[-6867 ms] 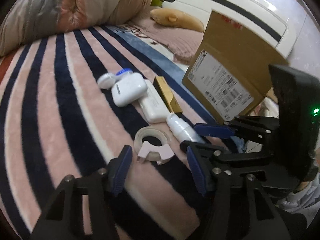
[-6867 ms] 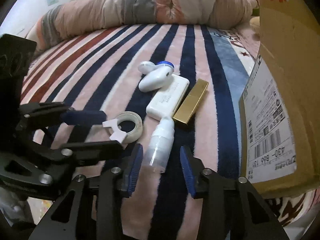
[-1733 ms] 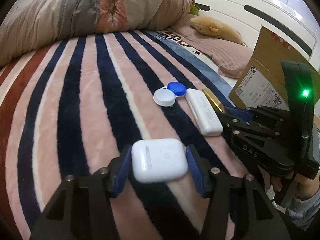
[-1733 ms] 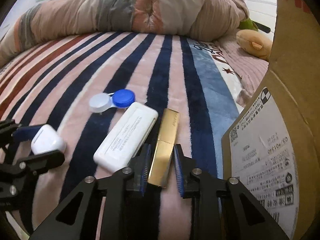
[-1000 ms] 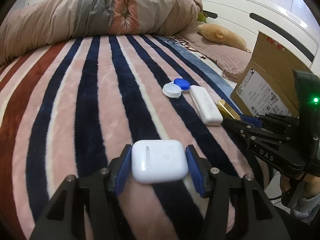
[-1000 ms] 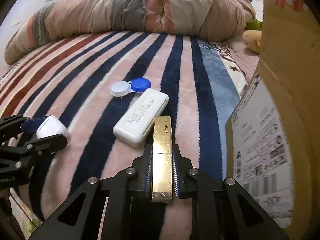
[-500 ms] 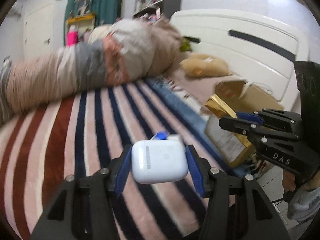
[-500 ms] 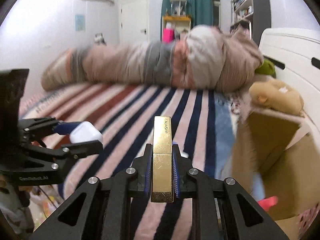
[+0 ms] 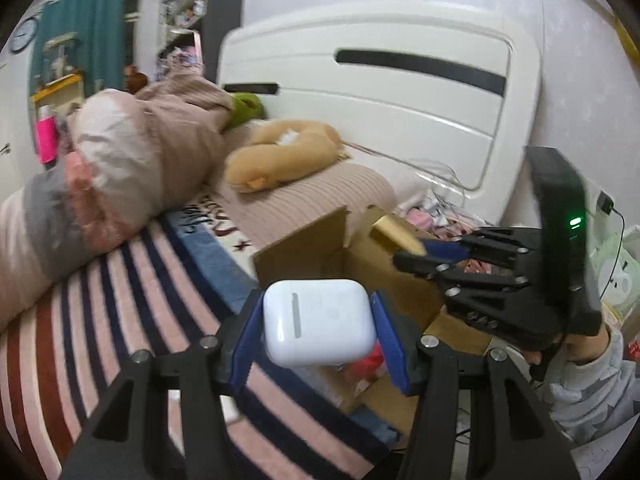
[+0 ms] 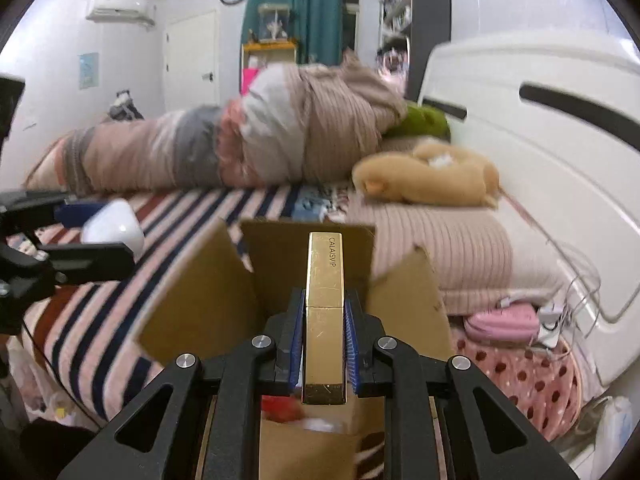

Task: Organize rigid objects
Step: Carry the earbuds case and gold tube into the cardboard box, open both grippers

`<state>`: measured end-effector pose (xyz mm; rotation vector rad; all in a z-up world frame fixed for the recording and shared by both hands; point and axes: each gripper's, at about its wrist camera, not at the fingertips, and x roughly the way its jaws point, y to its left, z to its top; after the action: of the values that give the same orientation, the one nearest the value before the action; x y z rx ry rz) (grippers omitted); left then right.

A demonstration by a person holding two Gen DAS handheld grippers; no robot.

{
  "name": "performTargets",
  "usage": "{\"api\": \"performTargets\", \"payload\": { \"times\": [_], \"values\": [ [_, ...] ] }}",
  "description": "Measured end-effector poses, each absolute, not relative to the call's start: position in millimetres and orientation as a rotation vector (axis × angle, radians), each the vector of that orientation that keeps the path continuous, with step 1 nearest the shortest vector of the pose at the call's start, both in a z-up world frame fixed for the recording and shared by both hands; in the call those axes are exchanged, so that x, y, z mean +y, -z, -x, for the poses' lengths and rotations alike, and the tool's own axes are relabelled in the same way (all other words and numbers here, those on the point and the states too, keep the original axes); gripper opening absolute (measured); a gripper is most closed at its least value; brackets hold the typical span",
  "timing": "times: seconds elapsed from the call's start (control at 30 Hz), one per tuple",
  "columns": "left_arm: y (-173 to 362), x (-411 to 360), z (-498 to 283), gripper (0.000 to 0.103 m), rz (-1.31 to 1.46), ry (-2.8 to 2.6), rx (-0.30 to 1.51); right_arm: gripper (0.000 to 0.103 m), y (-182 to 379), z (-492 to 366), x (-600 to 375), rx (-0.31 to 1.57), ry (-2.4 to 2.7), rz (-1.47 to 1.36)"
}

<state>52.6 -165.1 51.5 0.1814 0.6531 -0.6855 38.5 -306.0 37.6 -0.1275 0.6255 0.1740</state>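
My left gripper (image 9: pixel 318 326) is shut on a white earbuds case (image 9: pixel 318 324) and holds it in the air over the near edge of an open cardboard box (image 9: pixel 304 248). My right gripper (image 10: pixel 323 338) is shut on a gold rectangular tube (image 10: pixel 324 300) marked CALAISVIP, held above the same box (image 10: pixel 200 300). The right gripper and gold tube also show in the left wrist view (image 9: pixel 404 240), to the right of the case. The left gripper with the white case shows at the left of the right wrist view (image 10: pixel 112 228). Red and clear items lie blurred inside the box.
The striped pink, navy and red blanket (image 9: pixel 132 292) covers the bed left of the box. A rolled duvet (image 10: pixel 240 148) and a tan plush pillow (image 10: pixel 428 178) lie behind. The white headboard (image 9: pixel 380 92) stands at the back. A pink pouch (image 10: pixel 500 322) and cables lie right.
Both grippers have lifted off the blanket with their objects and swung right over the open box. The other items on the blanket are out of view.
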Motion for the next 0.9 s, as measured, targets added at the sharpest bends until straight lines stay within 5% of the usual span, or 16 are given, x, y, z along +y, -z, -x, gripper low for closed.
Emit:
{"api": "performTargets", "payload": {
  "times": [0.9],
  "values": [
    [-28,-203,-78,0.054,-0.319,0.667,0.791,0.014,-16,-41,-321,0.689,-0.164,0.137]
  ]
}}
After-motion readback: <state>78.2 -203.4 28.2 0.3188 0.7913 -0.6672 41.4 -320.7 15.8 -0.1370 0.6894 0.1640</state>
